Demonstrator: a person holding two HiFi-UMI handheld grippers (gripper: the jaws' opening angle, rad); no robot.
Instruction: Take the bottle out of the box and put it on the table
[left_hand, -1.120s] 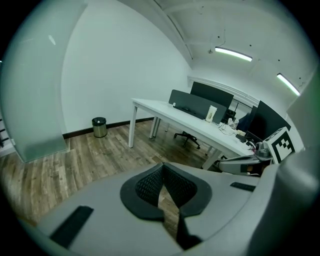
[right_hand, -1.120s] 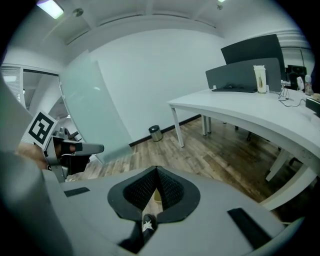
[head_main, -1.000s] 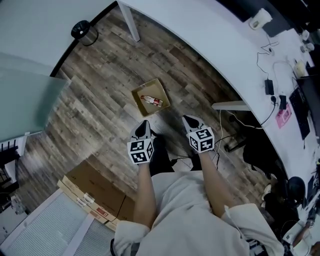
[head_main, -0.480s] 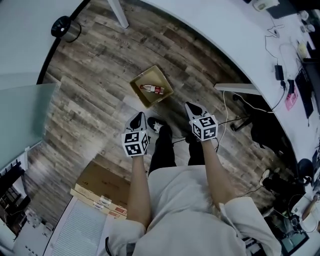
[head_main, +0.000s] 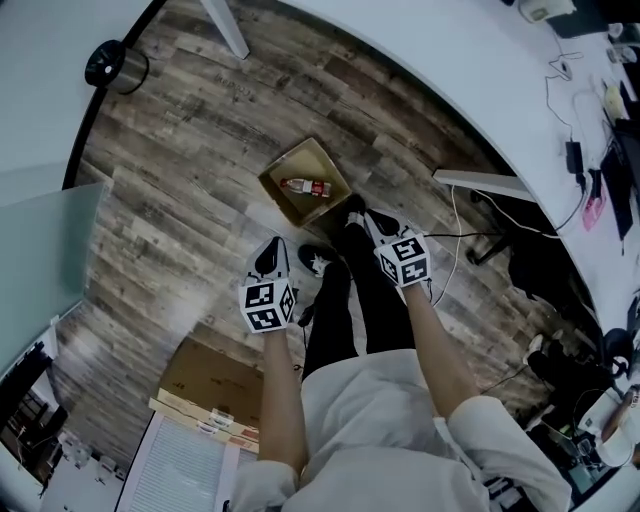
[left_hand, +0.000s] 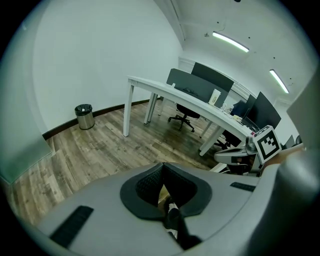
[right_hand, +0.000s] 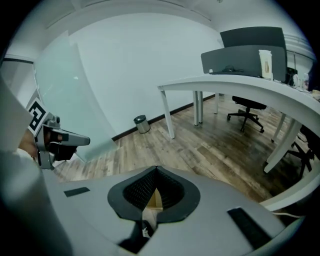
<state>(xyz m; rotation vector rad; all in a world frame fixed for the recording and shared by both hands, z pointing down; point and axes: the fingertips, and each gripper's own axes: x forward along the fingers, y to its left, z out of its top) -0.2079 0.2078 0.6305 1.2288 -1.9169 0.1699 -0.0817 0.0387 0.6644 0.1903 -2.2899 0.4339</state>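
Over on the far left, by the wall, there's a little metal trash bin (head_main: 115, 66) on the wood floor (head_main: 190, 180), with a frosted glass panel (head_main: 45, 240) just below it in the head view. Down at the bottom left is a stack of flattened cardboard (head_main: 212, 386).

Moving in, the left gripper (head_main: 271, 253) is held out over the floor, pointing down and forward. Its own view shows the jaw tips pressed together with nothing pinched between them, just a bit of black shoe showing through the gap behind the tips. The person's black-and-white shoes (head_main: 318, 259) and dark trouser legs sit between the two grippers.

Just ahead, roughly centre, is the open cardboard box (head_main: 318, 161) on the floor. The bottle (head_main: 308, 186) is lying on its side inside it, red label showing. Neither gripper is touching the box or the bottle.

The right gripper (head_main: 377, 222) is a bit closer to the box than the left one, just off its near right corner. Jaws closed there too, tips meeting and empty.

Right of that, the big curved white table (head_main: 440, 75) sweeps across, with cables (head_main: 455, 240) trailing on the floor under it and desk clutter way out at its right edge.
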